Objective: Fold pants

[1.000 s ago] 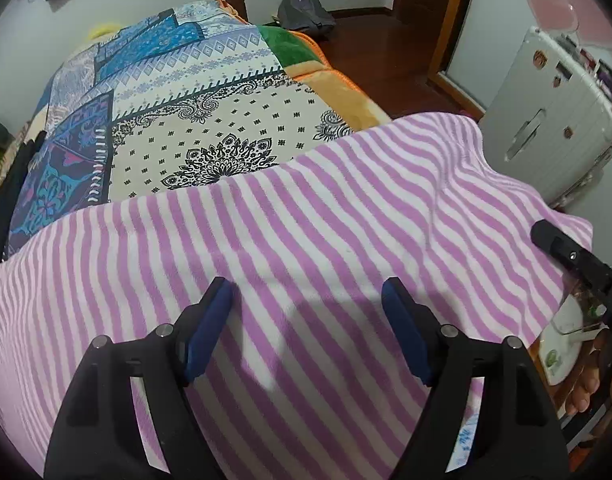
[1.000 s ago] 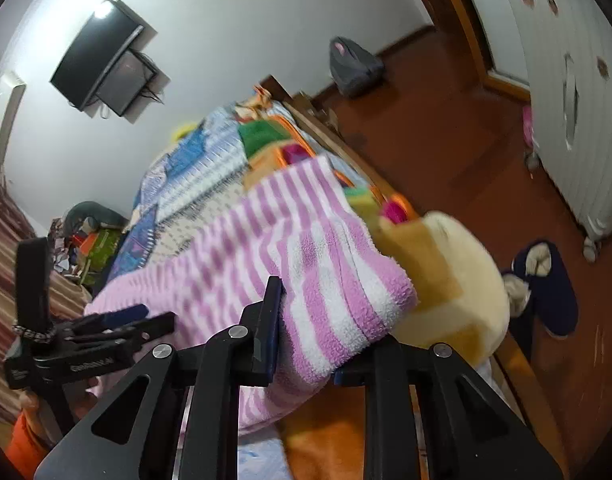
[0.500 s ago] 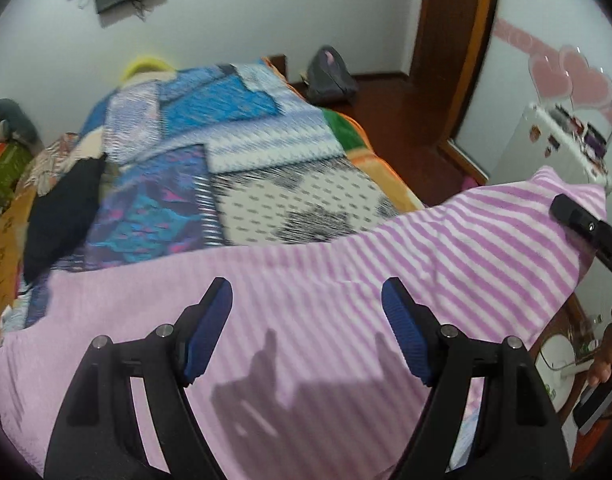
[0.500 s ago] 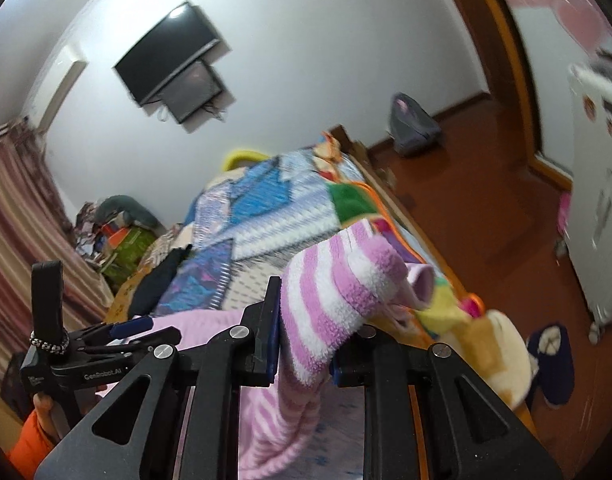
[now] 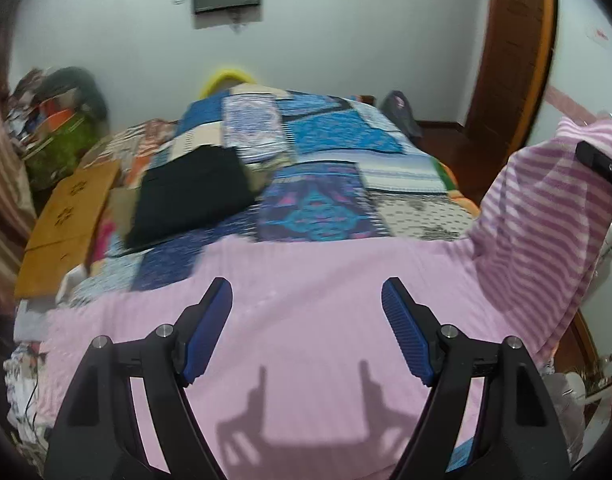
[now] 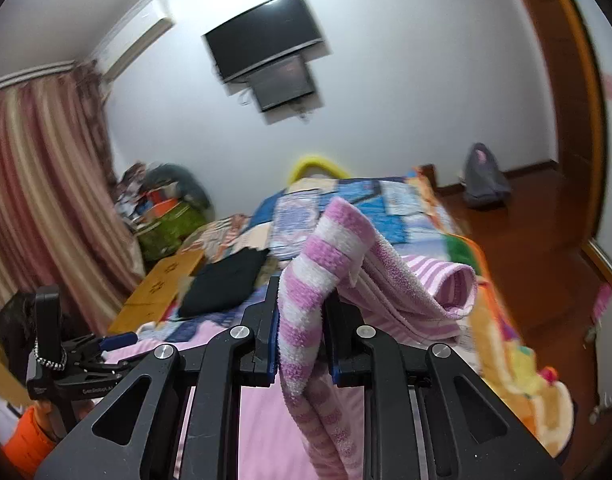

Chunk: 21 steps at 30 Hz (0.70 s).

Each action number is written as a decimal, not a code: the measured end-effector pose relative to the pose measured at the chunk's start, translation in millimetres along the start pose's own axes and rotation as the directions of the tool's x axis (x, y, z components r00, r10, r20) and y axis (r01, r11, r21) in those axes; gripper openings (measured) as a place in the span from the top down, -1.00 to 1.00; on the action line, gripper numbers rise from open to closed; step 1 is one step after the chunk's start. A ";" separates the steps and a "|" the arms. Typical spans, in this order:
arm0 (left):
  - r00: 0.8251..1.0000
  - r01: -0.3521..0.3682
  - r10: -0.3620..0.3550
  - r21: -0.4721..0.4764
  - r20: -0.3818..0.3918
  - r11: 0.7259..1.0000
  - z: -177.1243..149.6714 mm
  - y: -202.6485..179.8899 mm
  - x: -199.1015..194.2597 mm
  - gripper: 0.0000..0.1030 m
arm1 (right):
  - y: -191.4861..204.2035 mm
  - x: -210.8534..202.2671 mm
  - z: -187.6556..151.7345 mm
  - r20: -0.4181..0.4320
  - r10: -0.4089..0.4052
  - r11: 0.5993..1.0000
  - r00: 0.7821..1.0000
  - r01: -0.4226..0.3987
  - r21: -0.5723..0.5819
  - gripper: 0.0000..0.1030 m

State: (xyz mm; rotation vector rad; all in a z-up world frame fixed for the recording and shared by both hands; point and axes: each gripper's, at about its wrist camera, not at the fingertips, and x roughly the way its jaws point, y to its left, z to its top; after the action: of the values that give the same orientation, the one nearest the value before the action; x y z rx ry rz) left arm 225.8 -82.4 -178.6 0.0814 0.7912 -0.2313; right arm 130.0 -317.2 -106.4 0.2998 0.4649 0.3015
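pink striped pants (image 6: 301,344) pinched in right gripper (image 6: 301,344) fingers; left gripper (image 5: 306,330) fingers spread, empty.

Your left camera looks steeply down over the bed (image 5: 326,184); your right looks flatter along it. Both share the wall screen (image 6: 265,36).

Only one bit of writing could be seen. In the right wrist view, small white letters stood on the black body of the left gripper (image 6: 119,338), low on the left side. They seemed to begin with "Gen" and maybe "Robot", but they were too small and tilted to read for sure. The brown cardboard box (image 5: 67,216) on the left side of the bed had dark printed marks, too blurred to read. Nothing else had words or numbers.
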 end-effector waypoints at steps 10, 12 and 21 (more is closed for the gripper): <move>0.992 -0.124 0.120 -0.127 -0.039 0.984 -60.0 116.6 -26.2 -0.50 | 115.5 90.9 -42.2 -0.202 0.201 0.968 0.959 -0.226 -0.111 0.82; 0.990 -0.138 0.130 -0.159 -0.060 0.978 -72.7 134.7 -27.7 -0.50 | 136.1 115.0 -68.8 -0.287 0.235 0.953 0.929 -0.278 -0.120 0.83; 0.986 -0.149 0.128 -0.211 -0.110 0.966 -100.5 160.4 -19.3 -0.50 | 153.2 163.5 -143.7 -0.526 0.228 0.931 0.819 -0.341 -0.127 0.82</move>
State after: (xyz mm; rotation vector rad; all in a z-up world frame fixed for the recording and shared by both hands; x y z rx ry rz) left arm 180.7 92.8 -237.5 -0.0606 0.8979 -0.0064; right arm 167.5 -89.8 -239.4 0.0689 0.9019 0.7335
